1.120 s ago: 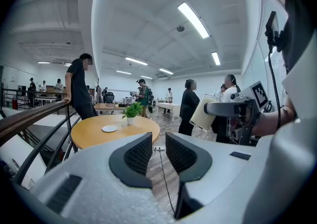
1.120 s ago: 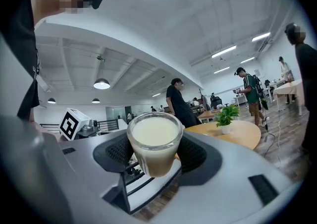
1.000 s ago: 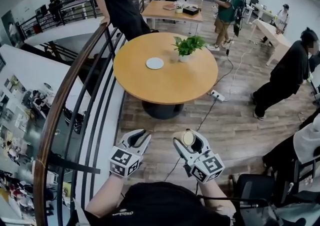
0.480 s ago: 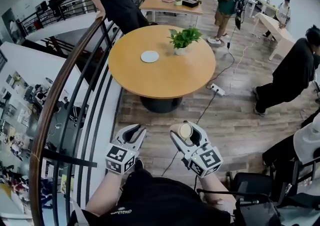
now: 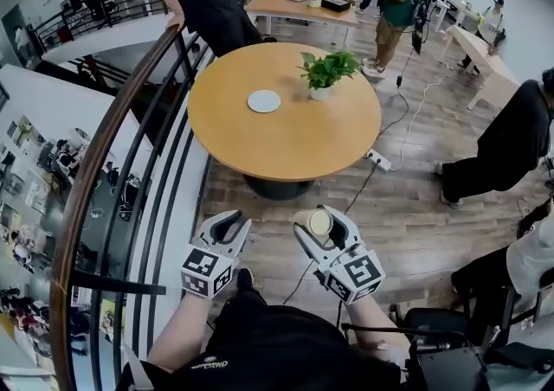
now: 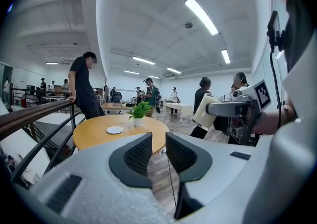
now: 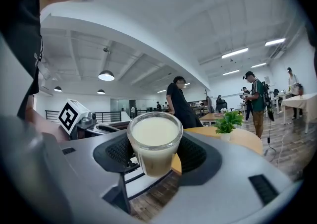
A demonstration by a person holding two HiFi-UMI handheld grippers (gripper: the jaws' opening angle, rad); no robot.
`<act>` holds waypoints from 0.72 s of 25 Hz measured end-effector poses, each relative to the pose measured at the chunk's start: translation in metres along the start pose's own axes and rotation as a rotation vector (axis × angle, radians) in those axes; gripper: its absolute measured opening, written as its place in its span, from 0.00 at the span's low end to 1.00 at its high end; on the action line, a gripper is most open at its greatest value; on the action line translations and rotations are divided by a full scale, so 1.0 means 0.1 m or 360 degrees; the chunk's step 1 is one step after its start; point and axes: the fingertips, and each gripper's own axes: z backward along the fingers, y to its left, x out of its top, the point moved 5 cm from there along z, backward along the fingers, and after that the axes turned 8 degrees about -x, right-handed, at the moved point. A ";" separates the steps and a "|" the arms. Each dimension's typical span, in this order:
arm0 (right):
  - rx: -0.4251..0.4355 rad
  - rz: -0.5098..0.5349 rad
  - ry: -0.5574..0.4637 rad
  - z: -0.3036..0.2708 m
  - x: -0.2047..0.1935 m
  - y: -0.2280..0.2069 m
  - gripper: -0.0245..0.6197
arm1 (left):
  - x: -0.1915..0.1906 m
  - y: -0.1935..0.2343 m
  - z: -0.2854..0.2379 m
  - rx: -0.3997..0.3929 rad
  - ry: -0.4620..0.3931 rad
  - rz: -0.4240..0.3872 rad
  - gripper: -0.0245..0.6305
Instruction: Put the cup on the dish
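Note:
A glass cup [image 5: 320, 222] of milky liquid stands upright between the jaws of my right gripper [image 5: 323, 218], which is shut on it. In the right gripper view the cup [image 7: 154, 136] fills the gap of that gripper [image 7: 155, 154], with both pads against its wall. The white dish [image 5: 264, 101] lies on the round wooden table [image 5: 286, 143], well ahead of both grippers. My left gripper [image 5: 231, 222] hangs beside the right one, open by a narrow gap and holding nothing. From the left gripper [image 6: 158, 143] view, the dish [image 6: 114, 130] and the held cup [image 6: 208, 111] both show.
A potted plant [image 5: 327, 73] stands on the table right of the dish. A curved railing [image 5: 130, 147] runs along the left, with a person in black [image 5: 203, 0] leaning on it. A power strip and cable [image 5: 376, 158] lie on the wooden floor; more people stand at the right [image 5: 502, 147].
Both grippers have moved a little forward toward the round table. The cup stays held in the right gripper.

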 end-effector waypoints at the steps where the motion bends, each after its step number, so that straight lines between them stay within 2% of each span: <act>1: -0.0008 0.0002 0.0001 -0.08 0.01 -0.01 0.44 | 0.02 0.09 -0.02 -0.0005 -0.0002 -0.0002 0.17; 11: -0.0090 0.0052 -0.0001 -1.06 0.27 0.10 0.44 | 0.35 1.09 -0.23 -0.0106 -0.0048 -0.0045 0.17; 18: -0.0147 0.0062 0.0030 -1.78 0.30 0.14 0.44 | 0.35 1.79 -0.30 -0.0160 -0.0045 -0.0003 0.17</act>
